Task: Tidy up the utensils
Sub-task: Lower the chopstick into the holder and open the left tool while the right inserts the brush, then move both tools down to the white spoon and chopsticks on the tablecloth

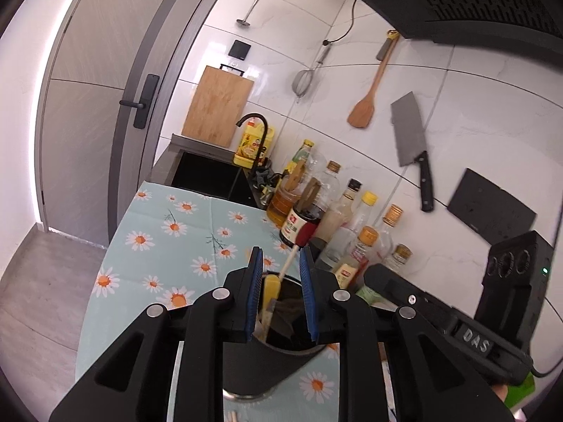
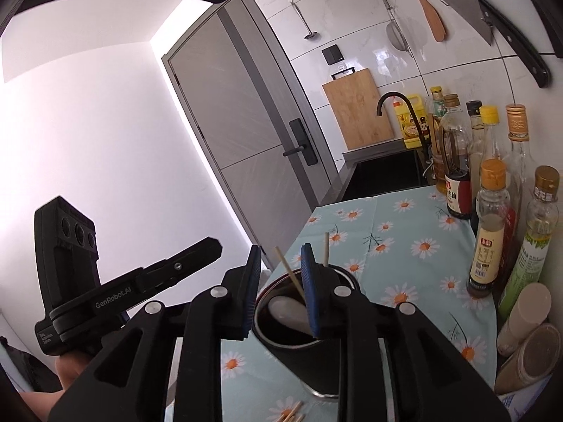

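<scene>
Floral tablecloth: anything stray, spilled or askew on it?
Yes. A few pale wooden chopsticks lie loose on the daisy-print tablecloth in front of the black cylindrical utensil holder, outside it. No spills visible.

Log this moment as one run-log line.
left gripper: open, over black utensil holder | right gripper: open, at holder rim | red-tipped utensil, chopsticks in holder | floral tablecloth

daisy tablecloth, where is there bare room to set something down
Free: the pale blue daisy tablecloth between the black utensil cup and the dark sink, out to its door-side edge. Crowded: the wall side, lined with glass sauce bottles; wooden chopsticks lie nearest.
</scene>
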`<state>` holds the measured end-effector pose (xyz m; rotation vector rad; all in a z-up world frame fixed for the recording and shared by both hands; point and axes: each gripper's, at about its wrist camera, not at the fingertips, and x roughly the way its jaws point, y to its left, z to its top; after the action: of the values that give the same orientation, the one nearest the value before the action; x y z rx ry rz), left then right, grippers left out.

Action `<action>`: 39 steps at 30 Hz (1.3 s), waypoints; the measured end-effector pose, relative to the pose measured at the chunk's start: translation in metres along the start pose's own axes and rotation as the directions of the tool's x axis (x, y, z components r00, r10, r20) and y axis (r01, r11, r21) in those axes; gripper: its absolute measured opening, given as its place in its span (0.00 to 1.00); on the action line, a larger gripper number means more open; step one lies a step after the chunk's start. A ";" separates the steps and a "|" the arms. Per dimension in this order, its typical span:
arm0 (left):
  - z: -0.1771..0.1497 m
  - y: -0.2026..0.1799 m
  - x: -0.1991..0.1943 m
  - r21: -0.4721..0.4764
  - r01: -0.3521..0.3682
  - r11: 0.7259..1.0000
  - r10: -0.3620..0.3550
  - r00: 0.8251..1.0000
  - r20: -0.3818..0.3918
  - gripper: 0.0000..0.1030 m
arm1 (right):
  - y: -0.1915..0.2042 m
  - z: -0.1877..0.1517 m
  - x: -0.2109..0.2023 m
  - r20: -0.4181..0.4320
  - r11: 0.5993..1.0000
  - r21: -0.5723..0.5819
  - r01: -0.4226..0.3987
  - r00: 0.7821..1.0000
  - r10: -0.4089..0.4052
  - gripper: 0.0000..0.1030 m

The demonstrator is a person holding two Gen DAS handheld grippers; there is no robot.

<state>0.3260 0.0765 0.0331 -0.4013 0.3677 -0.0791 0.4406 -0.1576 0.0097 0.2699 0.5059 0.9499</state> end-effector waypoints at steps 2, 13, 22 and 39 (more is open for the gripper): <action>-0.003 -0.004 -0.012 0.015 -0.017 1.000 0.017 1.000 0.000 0.20 | 0.002 -0.001 -0.009 -0.001 1.000 0.011 -0.010 1.000 0.010 0.24; -0.040 -0.001 -0.056 0.026 -0.103 0.994 0.106 0.984 -0.144 0.28 | 0.000 -0.039 -0.047 -0.041 0.994 0.108 -0.026 0.999 0.031 0.36; -0.085 0.011 -0.072 0.012 -0.192 0.981 0.188 0.937 -0.293 0.37 | -0.010 -0.078 -0.058 -0.115 0.989 0.151 0.012 0.993 0.006 0.42; -0.164 0.036 -0.066 -0.036 -0.358 0.933 0.237 0.686 -0.687 0.37 | -0.024 -0.128 -0.044 -0.237 0.954 0.298 -0.028 0.966 0.102 0.60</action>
<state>0.2053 0.0591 -0.0992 -0.4676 1.1756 0.1384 0.3695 -0.2071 -0.0965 0.4388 0.8782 0.9785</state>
